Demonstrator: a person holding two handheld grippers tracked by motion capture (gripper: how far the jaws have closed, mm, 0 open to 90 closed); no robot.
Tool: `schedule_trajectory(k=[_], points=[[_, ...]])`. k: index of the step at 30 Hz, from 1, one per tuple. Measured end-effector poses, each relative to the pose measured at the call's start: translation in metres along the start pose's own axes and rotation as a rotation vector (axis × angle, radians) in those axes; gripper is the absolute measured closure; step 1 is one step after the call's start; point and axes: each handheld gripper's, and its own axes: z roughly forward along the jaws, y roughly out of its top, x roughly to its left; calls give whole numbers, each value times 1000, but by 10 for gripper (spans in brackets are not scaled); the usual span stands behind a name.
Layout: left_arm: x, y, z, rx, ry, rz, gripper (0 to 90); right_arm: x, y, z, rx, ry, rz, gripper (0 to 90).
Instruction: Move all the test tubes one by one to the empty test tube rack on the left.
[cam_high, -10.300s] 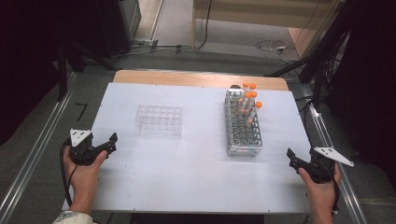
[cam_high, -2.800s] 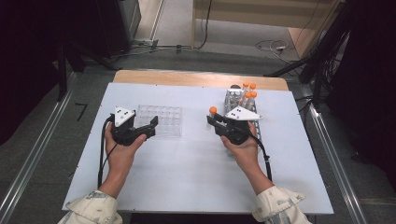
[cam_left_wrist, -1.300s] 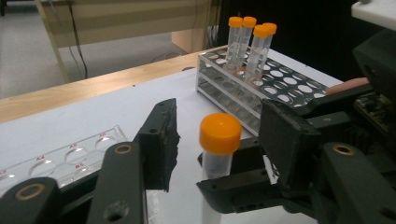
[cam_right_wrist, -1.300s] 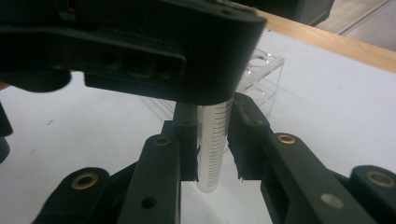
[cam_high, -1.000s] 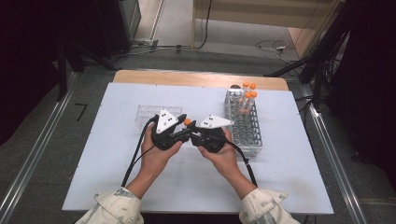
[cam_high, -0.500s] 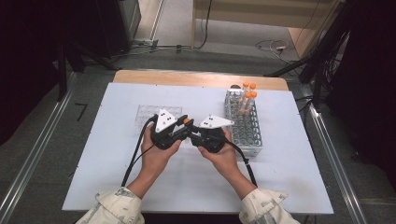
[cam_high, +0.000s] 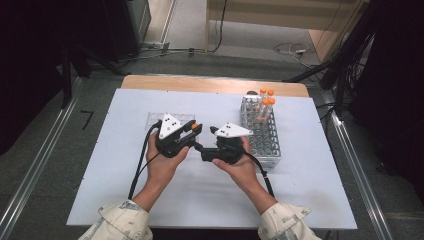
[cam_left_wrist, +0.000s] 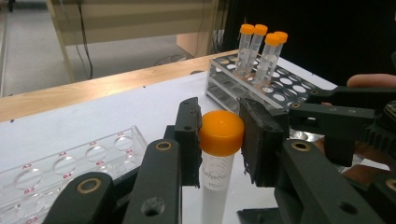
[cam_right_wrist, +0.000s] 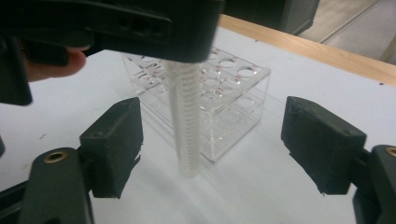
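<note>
I observe the left gripper clamped on a clear tube with an orange cap, its pads pressing the tube just below the cap, as the left gripper view shows; the tube hangs upright above the white table. My right gripper has just been opening: its jaws now stand wide apart, one on each side of the tube's lower end, touching neither side of it in the right gripper view. In the high view both grippers meet at mid-table, between the clear plastic rack on the left and the metal rack on the right. Four more orange-capped tubes stand upright at the far end of the metal rack
</note>
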Motion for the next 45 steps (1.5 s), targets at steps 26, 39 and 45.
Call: schedule_trajectory(k=[26,39,45], points=[[60,21,-43,-49,137,-57,707,-22,3,-38,-36,-65,16,193],[90,23,-55,-60,237,-70,707,-34,3,-51,-53,-93,36,198],[100,22,-55,-60,270,-71,707,-38,3,-55,-58,-103,41,199]])
